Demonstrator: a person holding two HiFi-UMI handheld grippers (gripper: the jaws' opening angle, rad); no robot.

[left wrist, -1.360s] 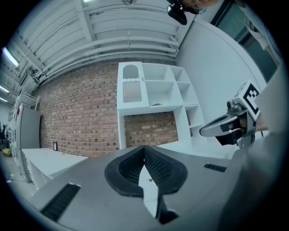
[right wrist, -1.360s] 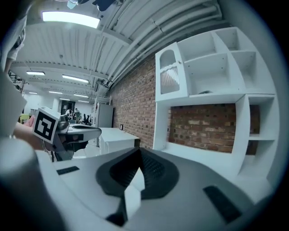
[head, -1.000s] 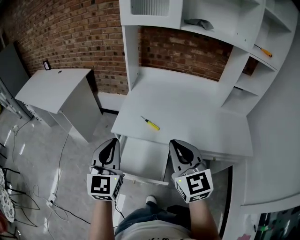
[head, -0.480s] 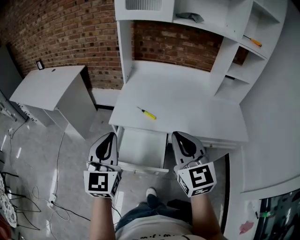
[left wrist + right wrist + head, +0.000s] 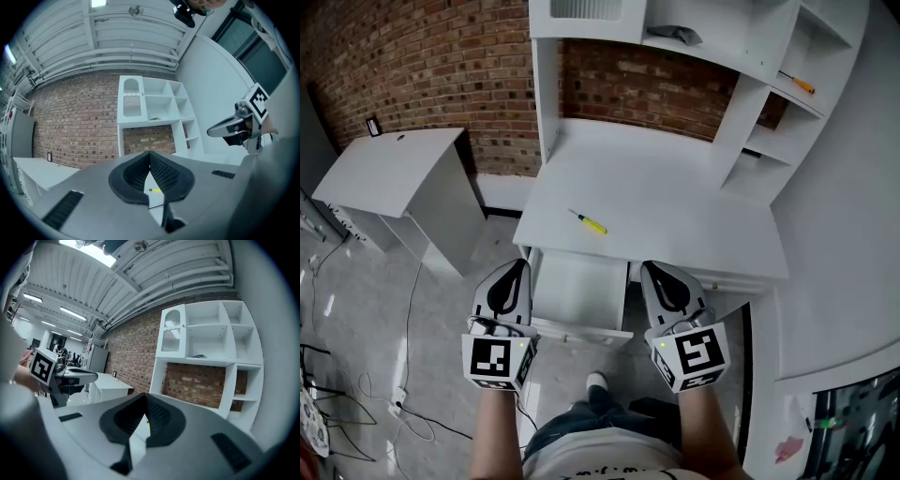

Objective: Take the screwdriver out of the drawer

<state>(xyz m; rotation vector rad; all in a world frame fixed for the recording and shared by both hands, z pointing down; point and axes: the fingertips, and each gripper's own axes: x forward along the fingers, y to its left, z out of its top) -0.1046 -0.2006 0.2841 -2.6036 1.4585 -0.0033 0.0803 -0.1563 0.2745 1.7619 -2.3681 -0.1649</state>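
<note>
Yellow-handled screwdriver (image 5: 589, 222) lies flat on the white desk top (image 5: 694, 225), well clear of the front edge, shaft pointing toward the back left. Drawer (image 5: 581, 330) below it stands pulled out; what we see of its floor is bare white.

Left gripper (image 5: 517, 268) and right gripper (image 5: 654, 271) hover on either side of the drawer, tips pointing at the desk. The gripper views show both pairs of jaws pressed together with nothing between them. The screwdriver shows only as a yellow fleck past the closed tips.

We judge the removal done, with the tool out and set down. What remains, if anything, is tidying by pushing the drawer home.

- Use the closed jaw tips as a blunt pusher on the drawer front, one gripper on each side, so it slides in square and does not rack.
- Keep the grippers level and below the desk top so we do not nudge the screwdriver.
- The orange-handled screwdriver (image 5: 798, 84) on the right-hand shelf is a separate tool, so we leave it.
</note>
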